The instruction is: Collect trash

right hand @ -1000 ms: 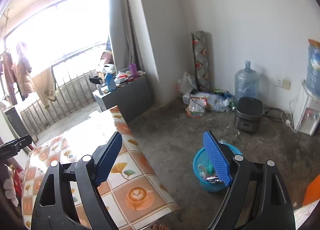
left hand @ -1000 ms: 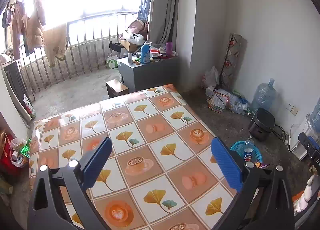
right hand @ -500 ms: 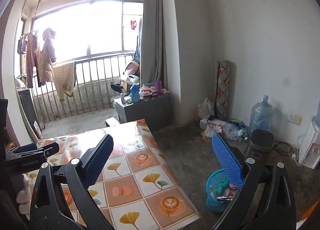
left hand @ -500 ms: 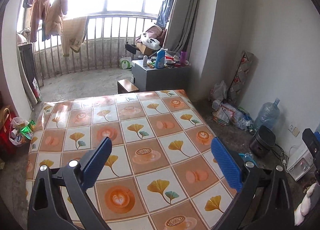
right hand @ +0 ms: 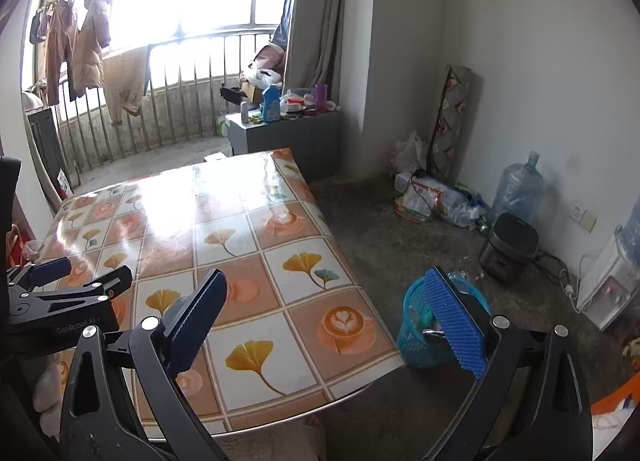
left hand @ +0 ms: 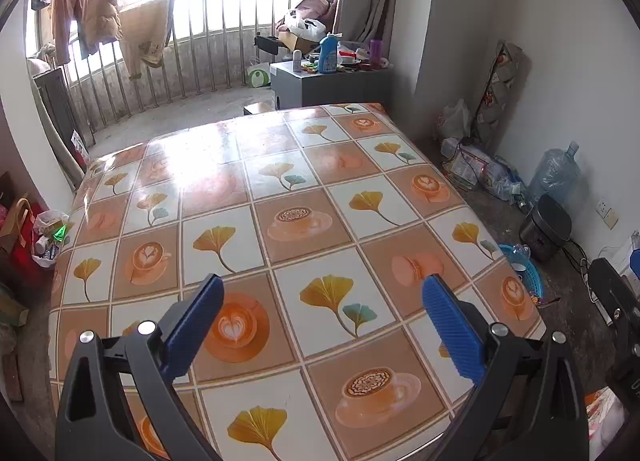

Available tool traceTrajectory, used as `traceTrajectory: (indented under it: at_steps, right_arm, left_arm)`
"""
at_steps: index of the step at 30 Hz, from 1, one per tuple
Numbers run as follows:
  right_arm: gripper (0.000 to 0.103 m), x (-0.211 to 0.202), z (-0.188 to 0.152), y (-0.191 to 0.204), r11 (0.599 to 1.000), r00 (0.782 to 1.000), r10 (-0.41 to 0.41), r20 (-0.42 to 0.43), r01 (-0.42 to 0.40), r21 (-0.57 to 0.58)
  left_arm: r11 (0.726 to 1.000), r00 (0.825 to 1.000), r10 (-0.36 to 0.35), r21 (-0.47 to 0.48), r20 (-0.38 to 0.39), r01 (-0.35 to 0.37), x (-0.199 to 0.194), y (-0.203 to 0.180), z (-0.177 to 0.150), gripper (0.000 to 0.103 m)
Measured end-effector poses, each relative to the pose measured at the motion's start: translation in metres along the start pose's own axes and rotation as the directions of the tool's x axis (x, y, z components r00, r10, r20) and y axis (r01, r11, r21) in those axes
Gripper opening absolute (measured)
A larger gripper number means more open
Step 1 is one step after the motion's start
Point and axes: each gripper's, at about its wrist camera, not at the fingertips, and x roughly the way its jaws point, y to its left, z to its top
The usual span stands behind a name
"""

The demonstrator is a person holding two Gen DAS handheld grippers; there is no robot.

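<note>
The right gripper is hanging over the near corner of the worktop, its fingers having just opened wide with nothing between them. The left gripper is also spreading its fingers wide and holding nothing. Past the worktop's edge, a blue basket with trash inside is sitting on the floor.

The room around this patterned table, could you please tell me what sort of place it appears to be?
Probably a lived-in home, a plain room opening onto an enclosed balcony. Jackets and clothes hang drying by the railed window, a large clear water jug and a black rice cooker stand on the bare concrete floor, and a blue mesh waste basket sits beside the table.
</note>
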Motion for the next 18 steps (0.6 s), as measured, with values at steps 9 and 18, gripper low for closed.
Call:
traceTrajectory:
  at_steps: [9, 18]
  right_arm:
    - [0.095, 0.013, -0.016, 0.0, 1.0, 0.992, -0.025, -0.127, 0.025, -0.003]
    - [0.095, 0.027, -0.028, -0.014, 0.996, 0.973, -0.084, -0.216, 0.08, -0.029]
  left_arm:
    - [0.999, 0.997, 0.033, 0.018, -0.077, -0.032, 0.021, -0.005, -0.002, 0.097]
    - [0.998, 0.992, 0.064, 0.024, -0.106, -0.062, 0.028, -0.012, 0.001, 0.097]
